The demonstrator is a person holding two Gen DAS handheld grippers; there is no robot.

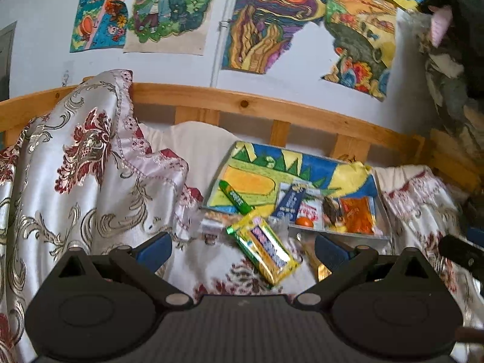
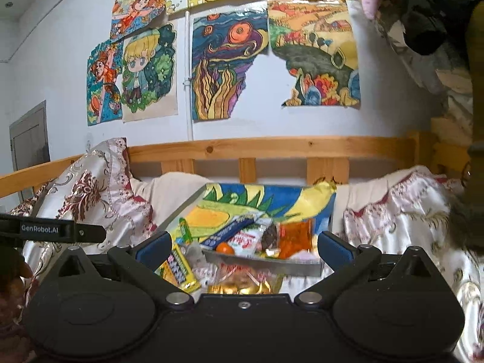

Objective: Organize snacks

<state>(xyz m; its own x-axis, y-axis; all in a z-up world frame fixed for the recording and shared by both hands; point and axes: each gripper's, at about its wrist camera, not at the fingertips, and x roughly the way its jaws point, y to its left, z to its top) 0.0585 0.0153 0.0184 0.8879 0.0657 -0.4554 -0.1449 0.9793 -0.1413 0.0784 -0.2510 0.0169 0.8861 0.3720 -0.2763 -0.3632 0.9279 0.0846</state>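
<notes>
A yellow snack bar [image 1: 263, 245] with green ends is seen lying flat and slanted on the bedspread [image 1: 211, 260], just off the tray's [image 1: 357, 236] front left corner. Packets and a small orange [image 1: 304, 221] are crowded along the tray's front edge, a green tube [image 1: 236, 197] slanted at its left edge.

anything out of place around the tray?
Yes. A yellow-green snack bar lies askew on the bedspread outside the tray, with other wrappers beside it. The green stick pack sits slanted across the tray's left edge.
</notes>
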